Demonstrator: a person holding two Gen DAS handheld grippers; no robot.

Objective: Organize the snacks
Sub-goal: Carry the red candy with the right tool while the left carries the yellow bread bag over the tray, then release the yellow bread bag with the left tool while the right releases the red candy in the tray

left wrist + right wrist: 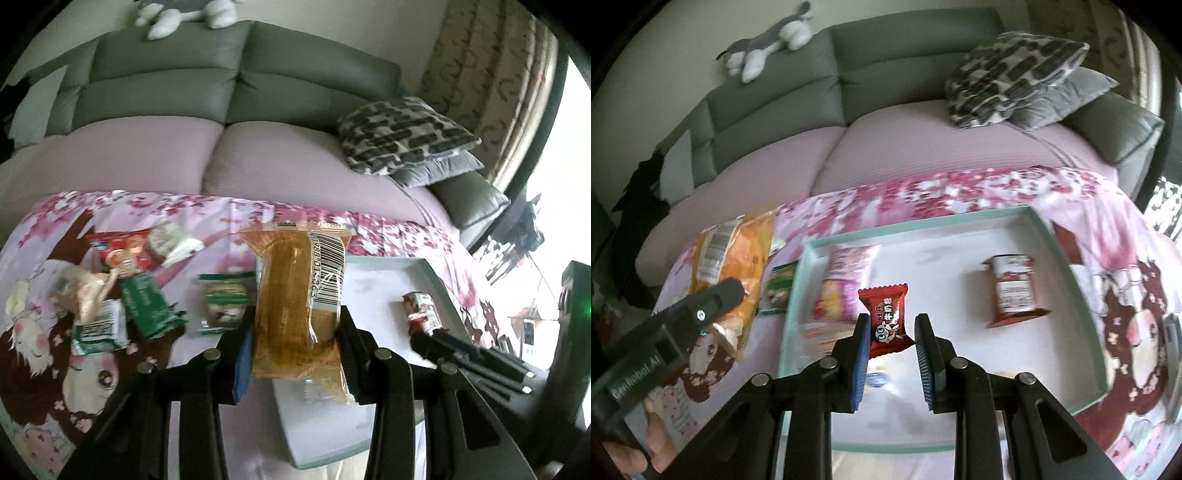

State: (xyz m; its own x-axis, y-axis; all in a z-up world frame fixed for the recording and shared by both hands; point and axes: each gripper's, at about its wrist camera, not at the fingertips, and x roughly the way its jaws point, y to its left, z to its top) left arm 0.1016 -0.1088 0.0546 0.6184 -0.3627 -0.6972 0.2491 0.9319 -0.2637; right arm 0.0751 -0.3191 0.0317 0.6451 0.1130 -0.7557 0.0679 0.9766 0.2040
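The white tray (1071, 266) with its raised teal rim lies on the floral cloth (923, 192). Its floor is bare at 12 o'clock and through the middle. Obstacles inside: a red-and-white packet (1012, 291) at 2 o'clock and a pink-and-orange packet (838, 291) at 9 o'clock, against the left wall; the lane between them is clear. Outside the rim at 9 o'clock, loose snack packets (122, 291) crowd the cloth. Beyond, at 12 o'clock, the sofa seat (905, 147) stands free up to the cushions (1015, 81) at 1 o'clock.
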